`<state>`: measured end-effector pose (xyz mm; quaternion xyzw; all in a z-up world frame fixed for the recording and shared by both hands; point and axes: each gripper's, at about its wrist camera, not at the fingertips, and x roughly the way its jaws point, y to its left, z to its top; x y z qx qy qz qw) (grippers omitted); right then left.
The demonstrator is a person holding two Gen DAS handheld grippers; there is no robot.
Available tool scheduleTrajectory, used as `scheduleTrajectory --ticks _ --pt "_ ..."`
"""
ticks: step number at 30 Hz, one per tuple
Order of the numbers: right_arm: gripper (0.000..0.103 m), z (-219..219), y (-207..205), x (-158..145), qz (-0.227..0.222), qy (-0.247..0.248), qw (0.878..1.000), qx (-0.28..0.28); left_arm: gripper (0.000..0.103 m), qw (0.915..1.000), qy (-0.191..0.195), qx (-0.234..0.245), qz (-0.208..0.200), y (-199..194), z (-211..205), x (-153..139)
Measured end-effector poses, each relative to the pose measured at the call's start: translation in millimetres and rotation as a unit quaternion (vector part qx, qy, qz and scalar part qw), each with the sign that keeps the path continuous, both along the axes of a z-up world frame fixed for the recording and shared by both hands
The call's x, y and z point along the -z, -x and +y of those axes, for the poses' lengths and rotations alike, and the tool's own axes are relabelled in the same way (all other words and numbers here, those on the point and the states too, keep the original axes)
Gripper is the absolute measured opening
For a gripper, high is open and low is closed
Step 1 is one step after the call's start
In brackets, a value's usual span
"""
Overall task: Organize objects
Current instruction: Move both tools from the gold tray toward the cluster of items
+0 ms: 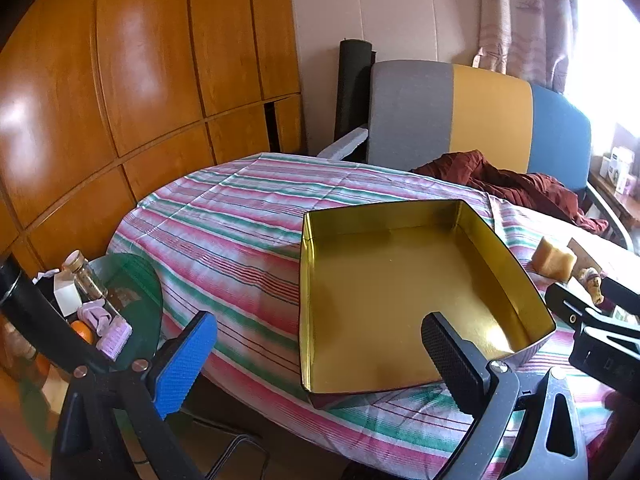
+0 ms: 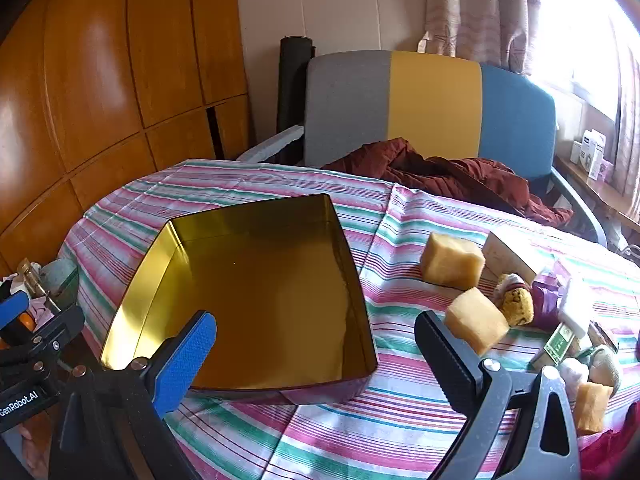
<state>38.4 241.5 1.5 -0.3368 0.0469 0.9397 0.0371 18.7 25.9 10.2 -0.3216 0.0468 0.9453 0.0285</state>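
An open gold-lined tin box [image 1: 404, 280] sits on the striped tablecloth, with nothing in it; it also shows in the right wrist view [image 2: 256, 288]. My left gripper [image 1: 316, 356] is open and empty, hovering at the box's near edge. My right gripper [image 2: 316, 354] is open and empty, near the box's front right corner. Right of the box lie yellow sponge blocks [image 2: 452, 260] [image 2: 476, 324], a small plush toy [image 2: 516, 300], a white box [image 2: 512, 254] and several small packets [image 2: 560, 340].
A striped chair [image 2: 432, 104] with a dark red cloth [image 2: 452, 176] stands behind the table. A green glass side table [image 1: 136, 300] at left holds a bottle [image 1: 86, 276] and small items. Wooden wardrobe doors [image 1: 140, 80] fill the left.
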Motion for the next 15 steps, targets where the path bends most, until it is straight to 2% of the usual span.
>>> scheduleTrajectory --ticks 15 --pt "0.101 39 -13 5 -0.003 0.008 0.999 0.039 0.103 0.9992 0.029 0.026 0.0 -2 19 2"
